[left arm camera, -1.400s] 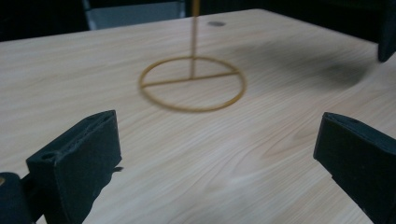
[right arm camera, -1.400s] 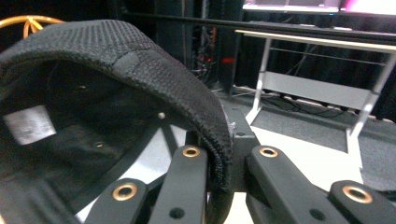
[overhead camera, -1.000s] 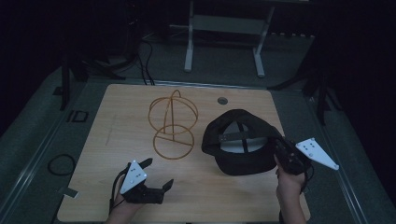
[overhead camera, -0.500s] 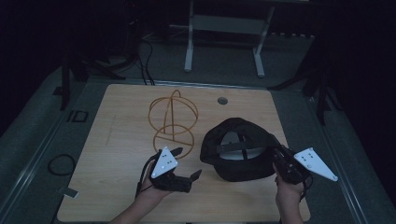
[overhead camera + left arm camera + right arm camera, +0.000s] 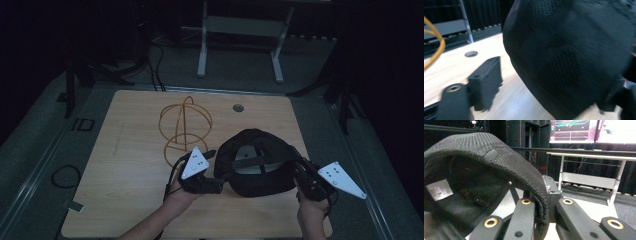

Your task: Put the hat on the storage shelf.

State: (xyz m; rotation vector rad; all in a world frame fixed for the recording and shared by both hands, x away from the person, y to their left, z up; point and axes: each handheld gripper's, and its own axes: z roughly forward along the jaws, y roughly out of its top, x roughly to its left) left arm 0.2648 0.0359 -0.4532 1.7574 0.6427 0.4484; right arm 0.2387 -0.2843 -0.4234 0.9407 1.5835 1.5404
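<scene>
A black mesh cap [image 5: 260,172] lies crown-down on the wooden table [image 5: 125,150], with its inner label [image 5: 439,191] showing in the right gripper view. My right gripper [image 5: 298,165] is shut on the cap's right rim [image 5: 534,182], and the rim passes between its jaws [image 5: 544,207]. My left gripper [image 5: 216,171] is at the cap's left side. Its jaws have just been closing and straddle the crown [image 5: 569,57]. The left finger [image 5: 485,85] still stands clear of the fabric. A golden wire stand [image 5: 184,127] is upright just behind the left gripper.
A round cable hole [image 5: 238,107] sits near the table's far edge. Behind the table stands a white desk frame [image 5: 240,30], and lit monitors [image 5: 594,130] are farther back. Cables lie on the floor at the left [image 5: 62,175].
My left gripper has travelled right from the table's front left to the cap's left side, and its jaws have narrowed. The right gripper keeps its hold on the rim.
</scene>
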